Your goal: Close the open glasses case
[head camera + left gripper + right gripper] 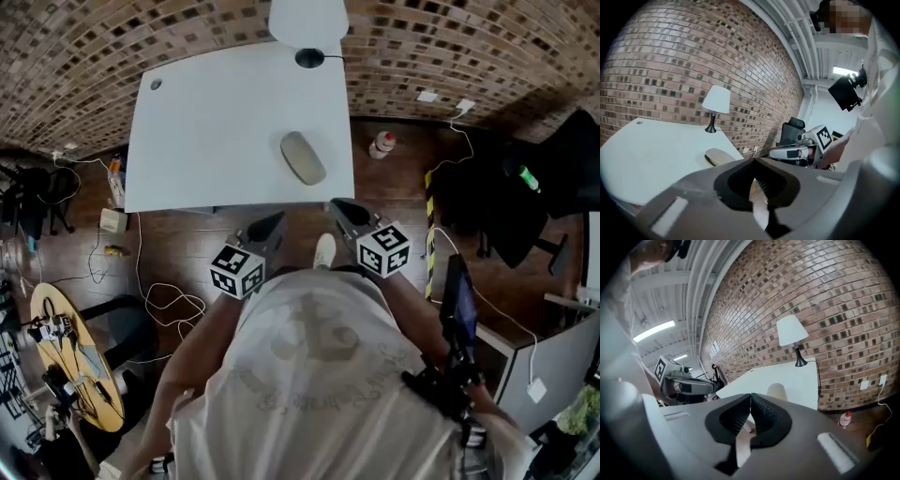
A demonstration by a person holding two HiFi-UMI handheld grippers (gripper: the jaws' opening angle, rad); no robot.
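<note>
The glasses case (pixel 303 157) is a beige oval lying near the front right corner of the white table (pixel 216 122); its lid looks down. It also shows in the left gripper view as a tan case (pixel 717 157), and the case (pixel 777 391) appears just past the jaws in the right gripper view. My left gripper (pixel 277 217) hangs off the table's front edge, below and left of the case, jaws shut on nothing. My right gripper (pixel 336 203) sits just off the front right corner, below the case, also shut and empty. In their own views, each gripper's tips meet: left gripper (pixel 753 160), right gripper (pixel 750 394).
A white lamp (pixel 307 23) stands at the table's far edge against the brick wall. On the wooden floor lie a small bottle (pixel 382 144), loose cables (pixel 159 291) and a round yellow board (pixel 70 356). A black office chair (pixel 562 178) stands at the right.
</note>
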